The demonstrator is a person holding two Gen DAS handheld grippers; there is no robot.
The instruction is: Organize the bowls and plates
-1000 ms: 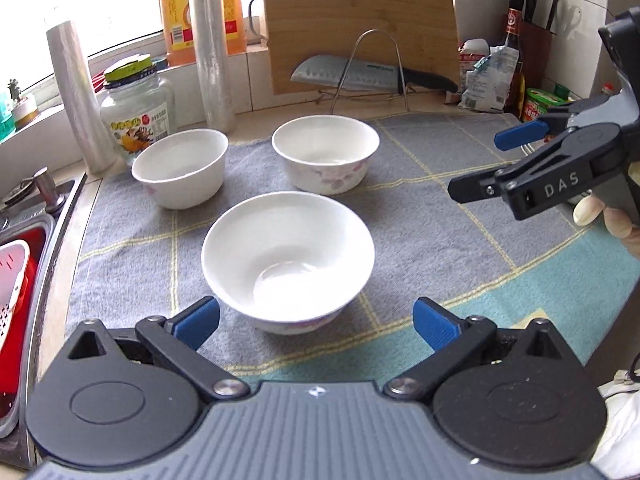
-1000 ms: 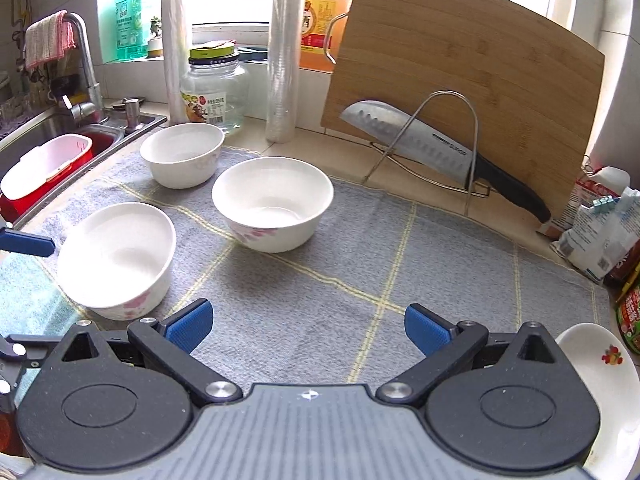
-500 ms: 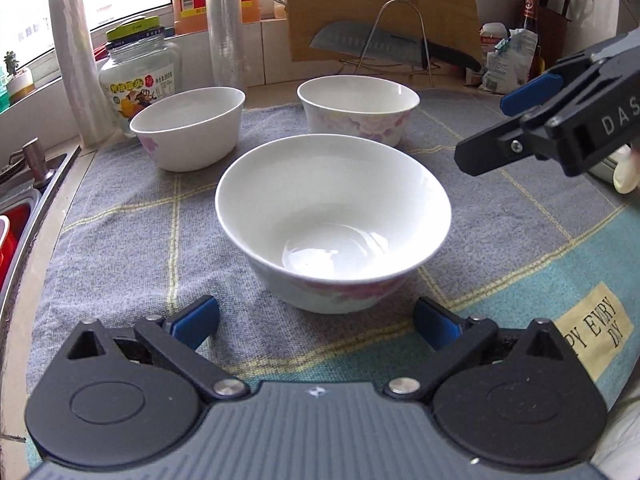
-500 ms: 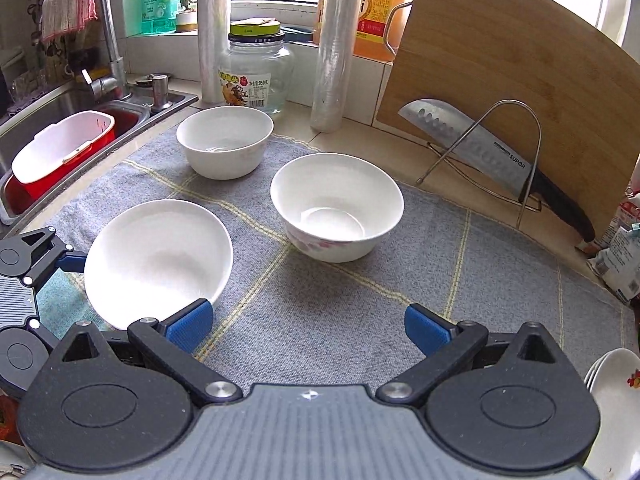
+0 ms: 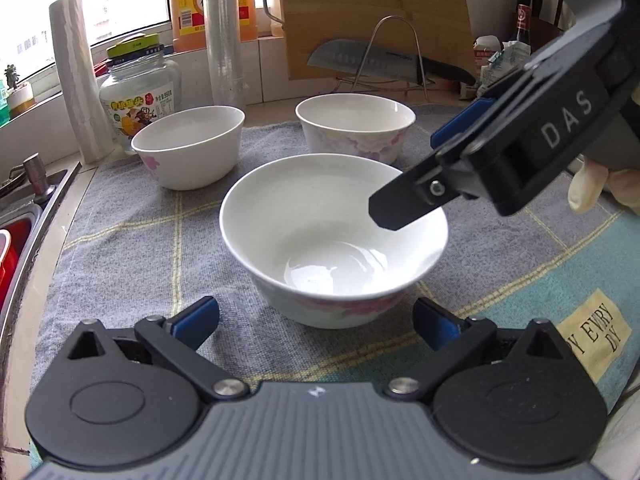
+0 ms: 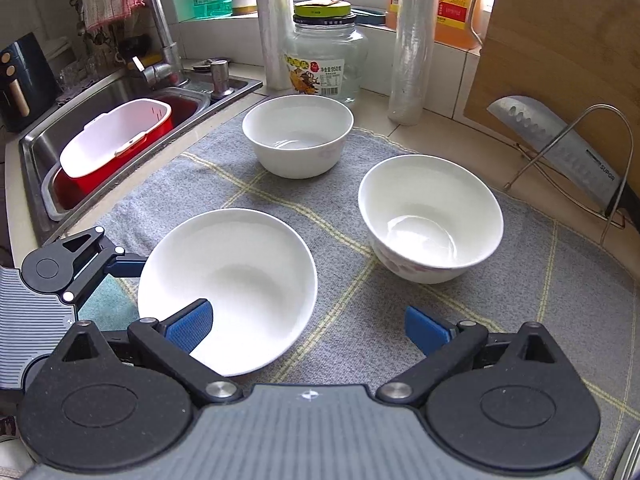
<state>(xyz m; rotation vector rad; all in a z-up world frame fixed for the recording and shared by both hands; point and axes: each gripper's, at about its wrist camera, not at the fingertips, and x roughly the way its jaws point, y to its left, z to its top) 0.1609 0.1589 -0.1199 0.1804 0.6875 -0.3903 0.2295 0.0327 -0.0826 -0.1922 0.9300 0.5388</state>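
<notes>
Three white bowls with pink flowers stand on a grey checked cloth point(image 5: 132, 216). The near bowl point(image 5: 334, 240) point(image 6: 228, 280) sits just ahead of my left gripper point(image 5: 316, 324), which is open, its blue pads low on either side of the bowl's near wall. My right gripper point(image 6: 308, 326) is open too: its left pad point(image 6: 190, 324) hangs inside the near bowl's rim and the other pad is outside, over the cloth. It reaches in from the right in the left wrist view point(image 5: 420, 172). The back-left bowl point(image 6: 298, 132) and back-right bowl point(image 6: 430, 216) stand apart.
A steel sink point(image 6: 120, 92) with a red-and-white basket point(image 6: 116, 144) lies left of the cloth. Behind the bowls stand a glass jar point(image 6: 324, 60), two film rolls point(image 6: 412, 40), a wooden cutting board point(image 6: 560, 52) and a knife point(image 6: 560, 148) on a wire stand.
Both grippers have closed in on the near bowl. The right gripper swung left, and its left pad now hangs over the bowl's rim. The bowls have stayed put.
</notes>
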